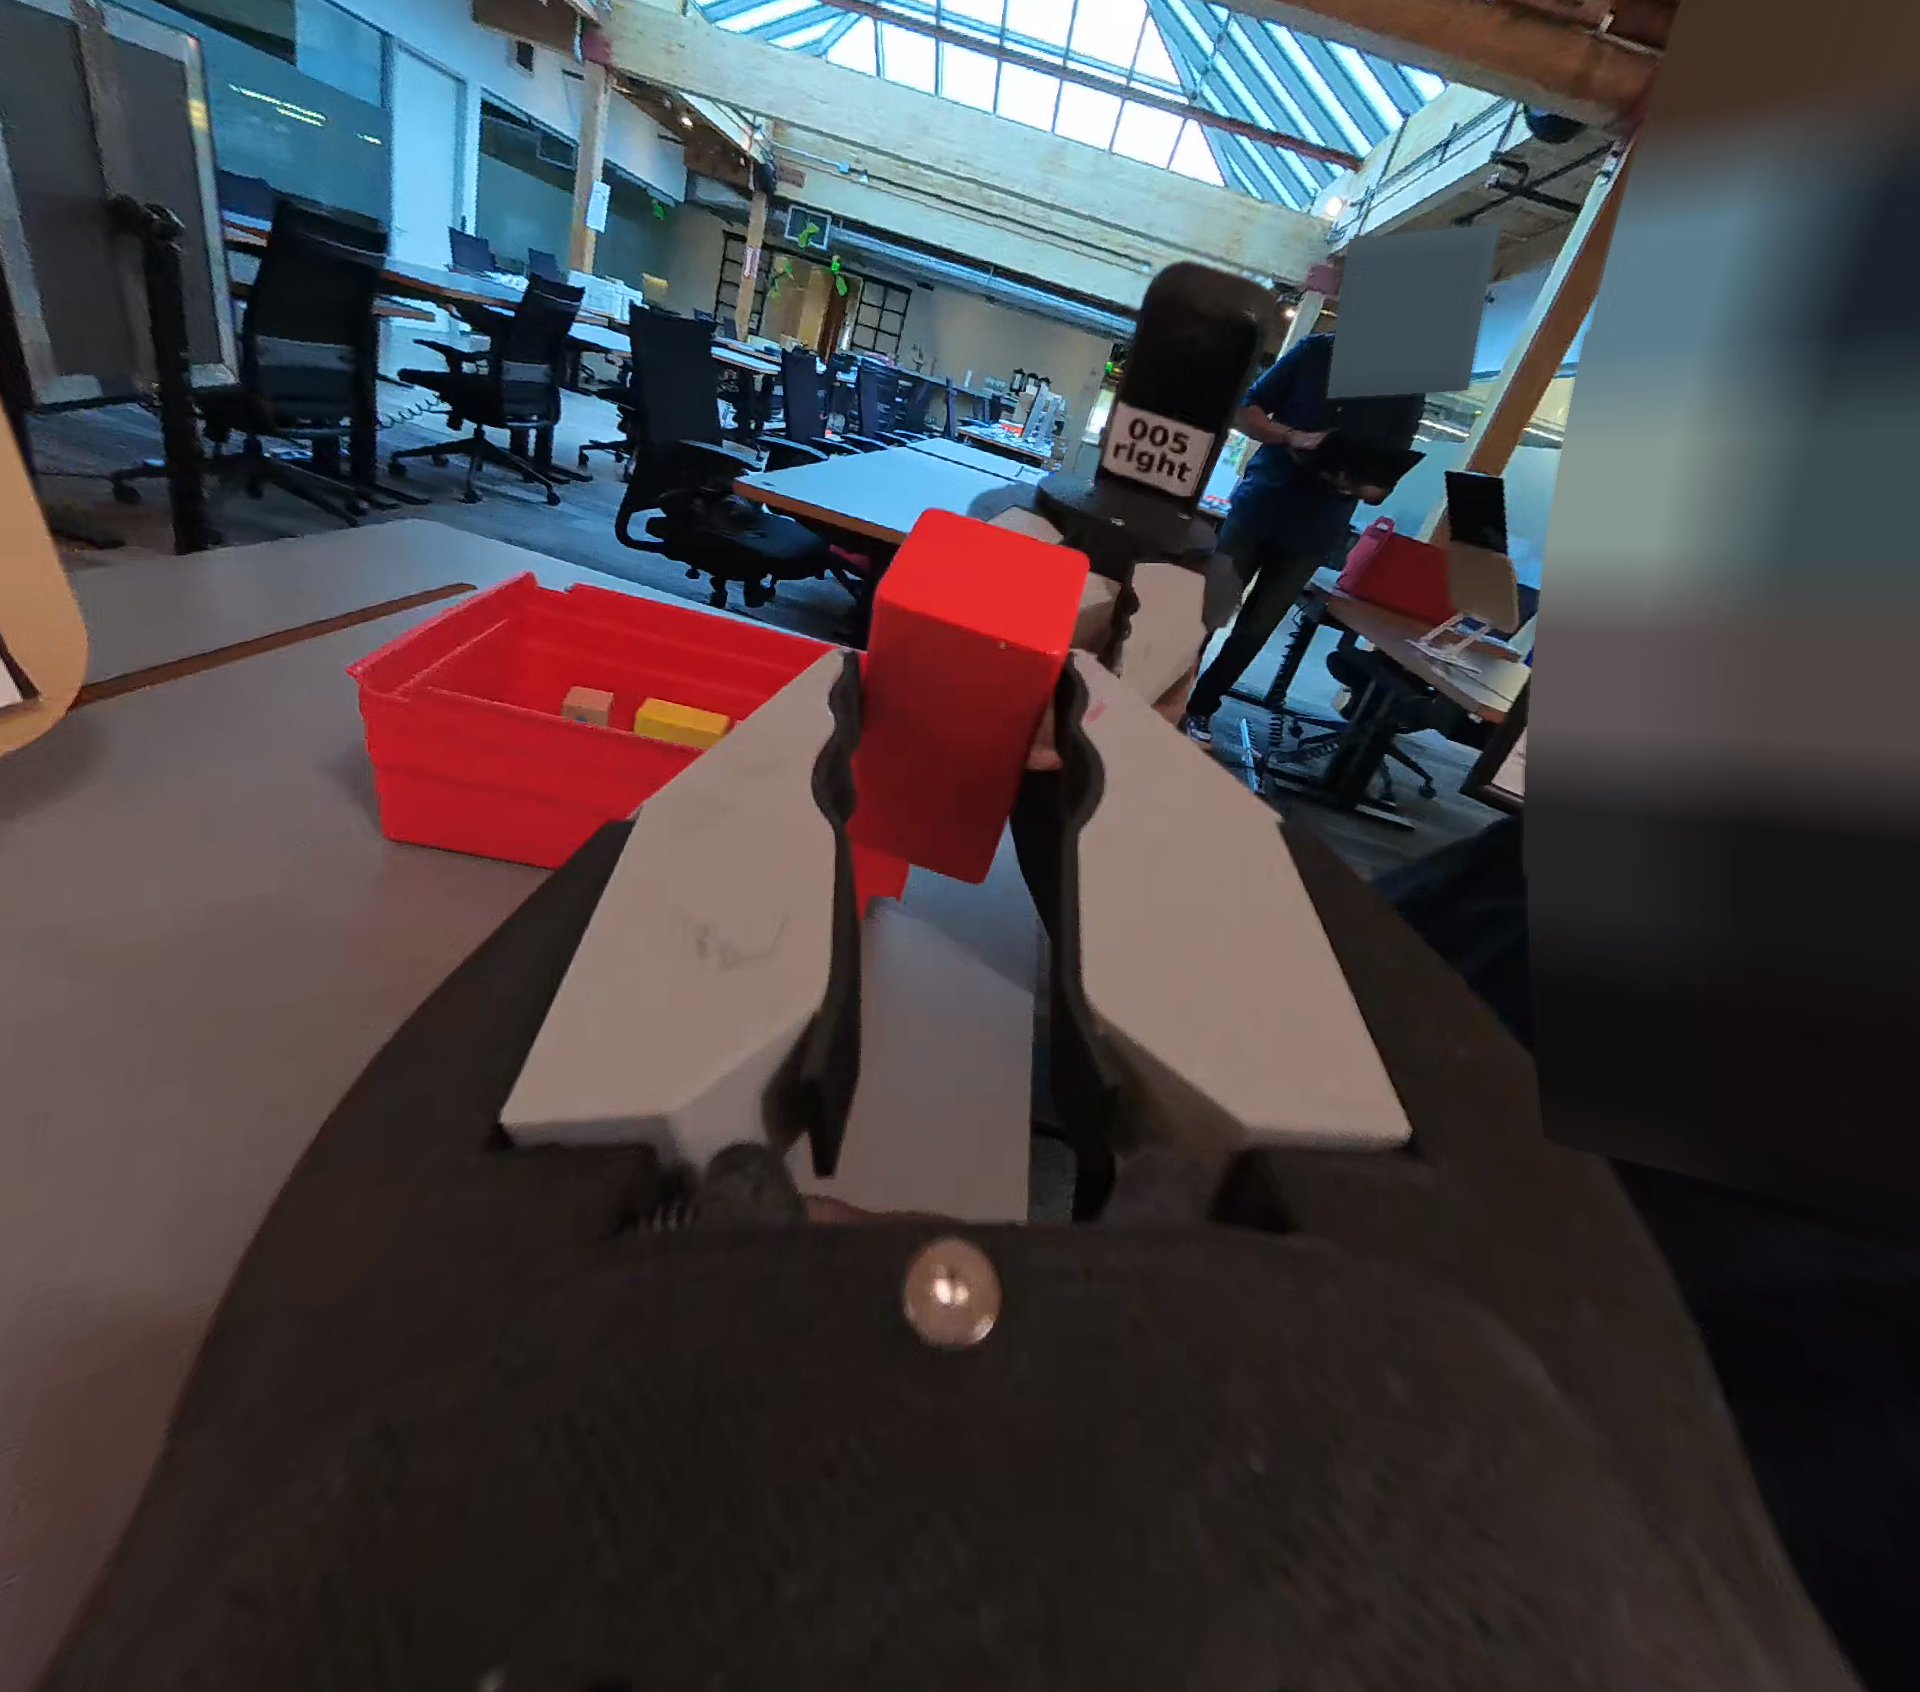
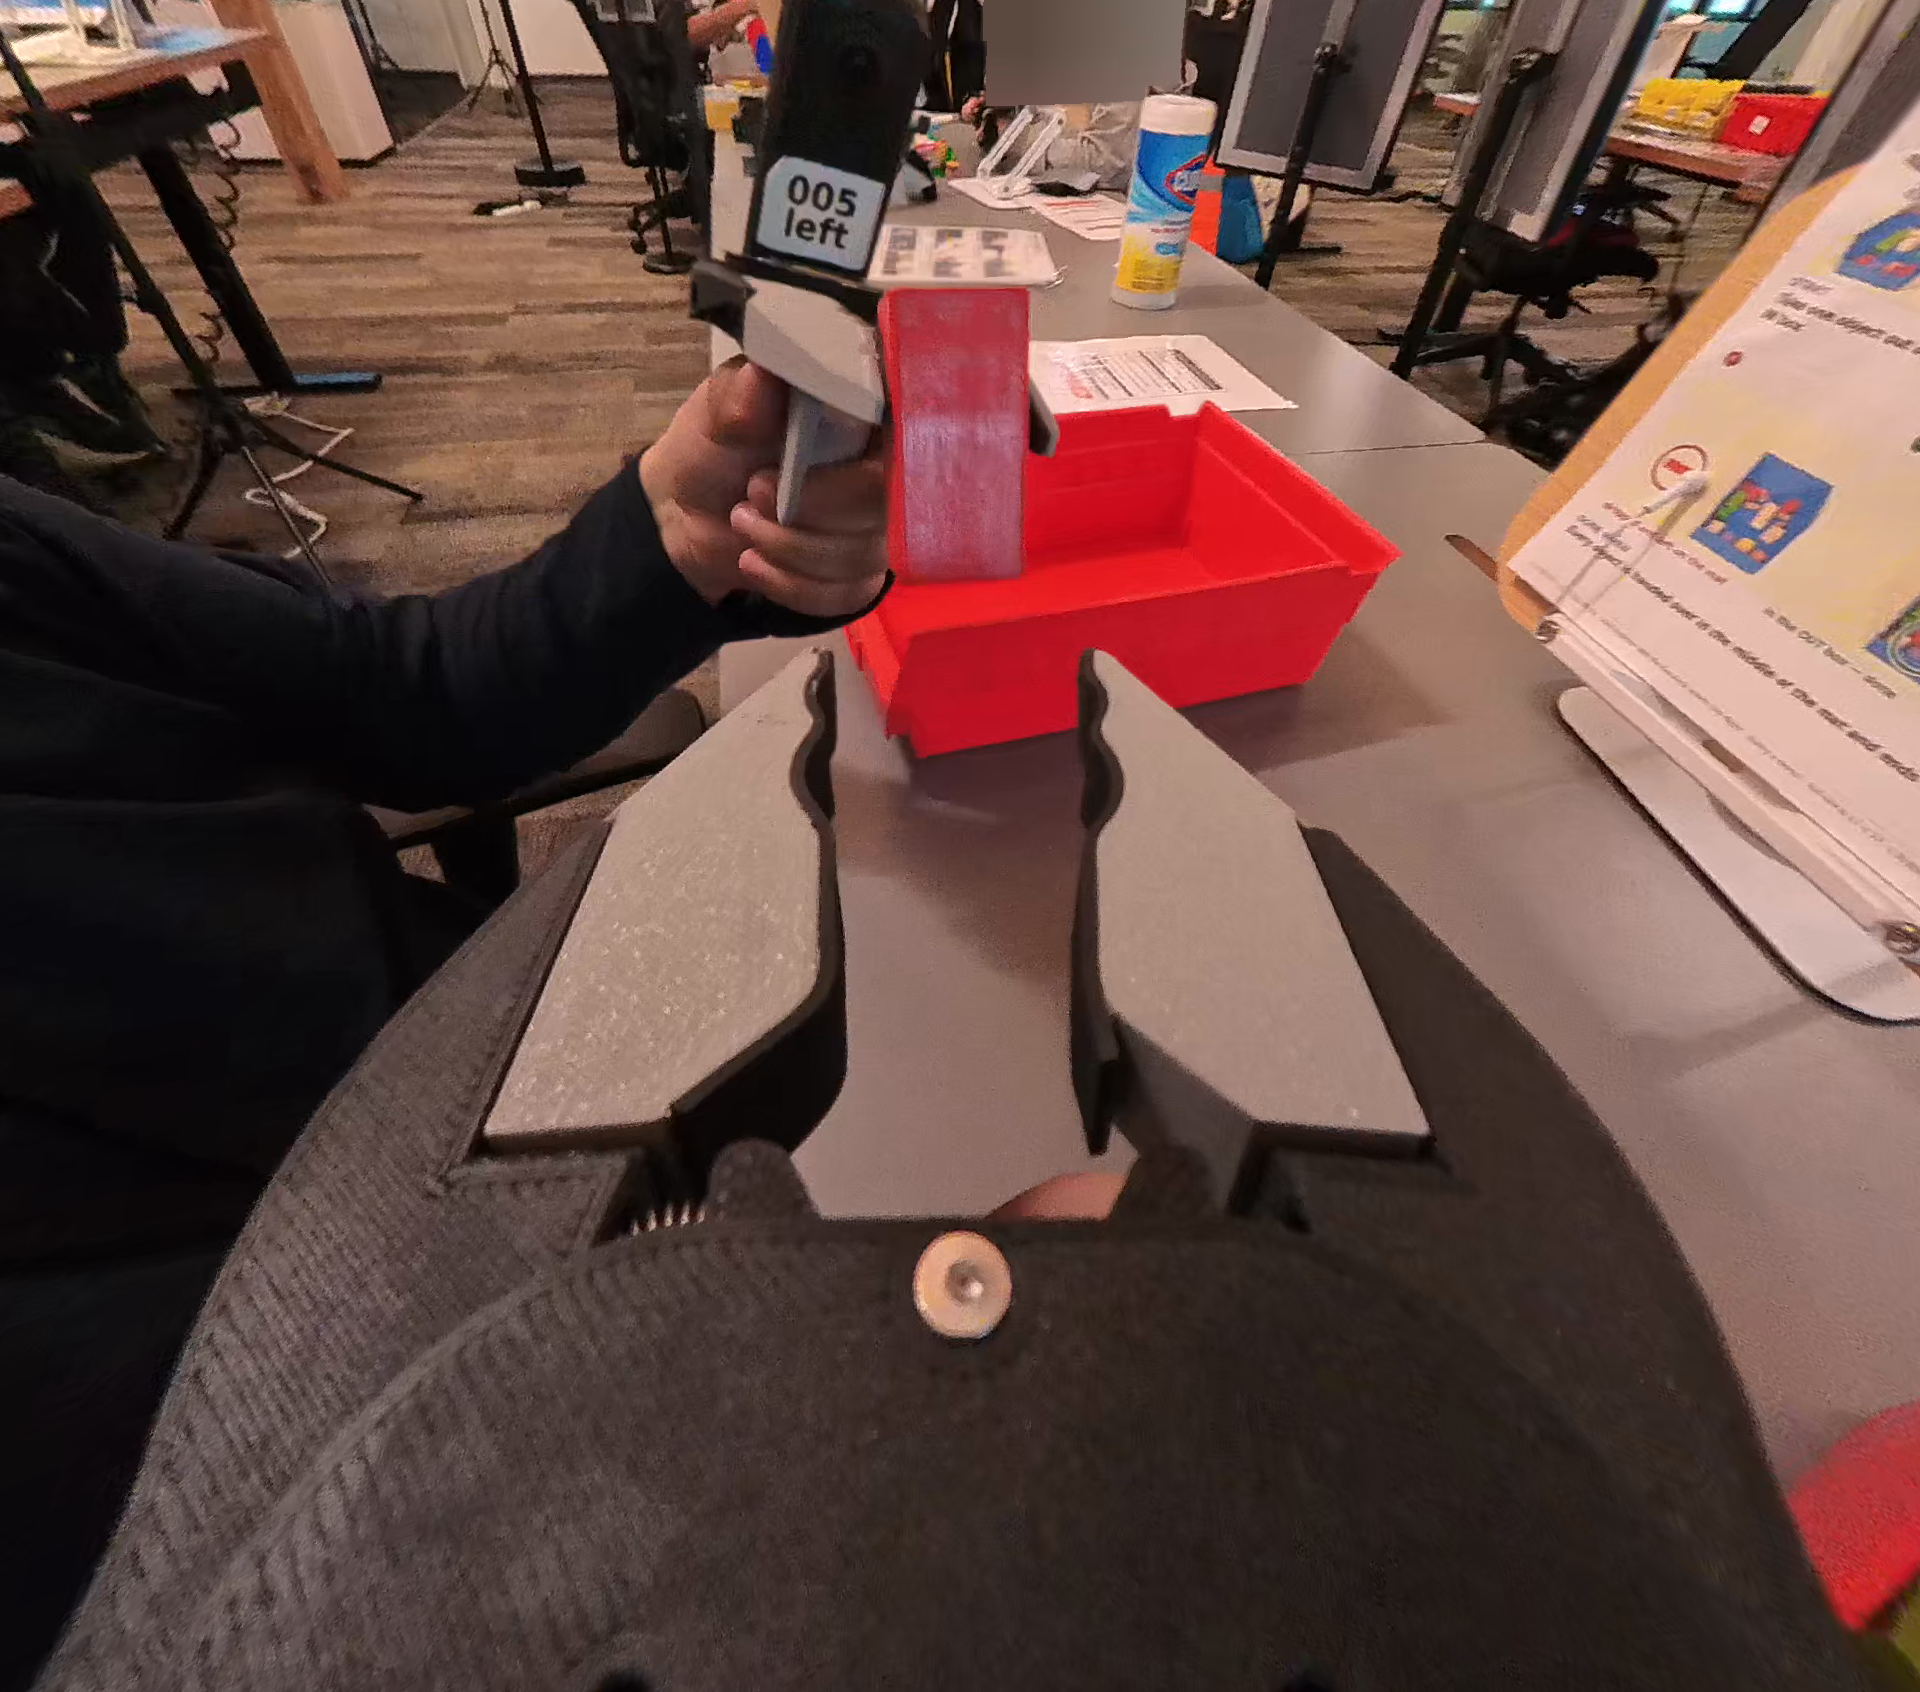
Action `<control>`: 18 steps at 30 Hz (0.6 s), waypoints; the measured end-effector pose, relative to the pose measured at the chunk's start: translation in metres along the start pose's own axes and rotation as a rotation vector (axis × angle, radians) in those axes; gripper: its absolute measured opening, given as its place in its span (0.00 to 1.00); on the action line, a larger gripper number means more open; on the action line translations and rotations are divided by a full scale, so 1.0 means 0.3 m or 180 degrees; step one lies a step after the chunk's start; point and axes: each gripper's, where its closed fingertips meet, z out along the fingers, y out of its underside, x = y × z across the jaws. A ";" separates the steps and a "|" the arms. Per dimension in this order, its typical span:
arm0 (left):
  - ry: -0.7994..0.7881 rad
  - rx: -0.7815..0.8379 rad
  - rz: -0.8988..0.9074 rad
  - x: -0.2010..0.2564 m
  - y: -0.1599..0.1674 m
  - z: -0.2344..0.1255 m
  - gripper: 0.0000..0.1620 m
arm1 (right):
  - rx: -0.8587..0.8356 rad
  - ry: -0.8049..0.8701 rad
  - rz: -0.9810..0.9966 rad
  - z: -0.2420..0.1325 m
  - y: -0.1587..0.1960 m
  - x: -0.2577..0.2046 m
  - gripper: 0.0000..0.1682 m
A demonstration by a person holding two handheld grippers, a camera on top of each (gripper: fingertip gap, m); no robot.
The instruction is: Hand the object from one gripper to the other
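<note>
A tall red block [image 1: 966, 707] is upright in my left gripper [image 1: 961, 686], which is shut on its lower half and holds it above the grey table [image 1: 208, 915]. In the right wrist view the block [image 2: 956, 489] and the left gripper [image 2: 956, 395] sit straight ahead, held by a hand in a dark sleeve. My right gripper [image 2: 951, 707] is open and empty, short of the block and lower than it. In the left wrist view the right gripper [image 1: 1117, 593] shows just behind the block, partly hidden by it.
A red bin [image 1: 468, 769] holding a yellow block [image 1: 681, 720] and a wooden block stands left of the left gripper. An empty red bin [image 2: 1143, 655] stands beyond the right gripper. An instruction board on a stand [image 2: 1714, 582] is at the right, a wipes canister [image 2: 1164, 198] farther back. Spacing between my two grippers at the tips: around 6 centimetres.
</note>
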 end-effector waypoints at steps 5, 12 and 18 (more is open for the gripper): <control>0.0084 0.0018 -0.0098 0.020 0.056 -0.004 0.22 | -0.0070 -0.0115 0.0037 0.077 0.019 -0.036 0.27; 0.0143 -0.0104 -0.0081 0.020 0.107 0.018 0.22 | -0.0155 -0.0242 0.0193 0.172 0.063 -0.038 0.19; 0.0110 -0.0166 -0.0115 0.012 0.126 0.023 0.22 | -0.0124 -0.0276 0.0250 0.175 0.067 -0.036 0.18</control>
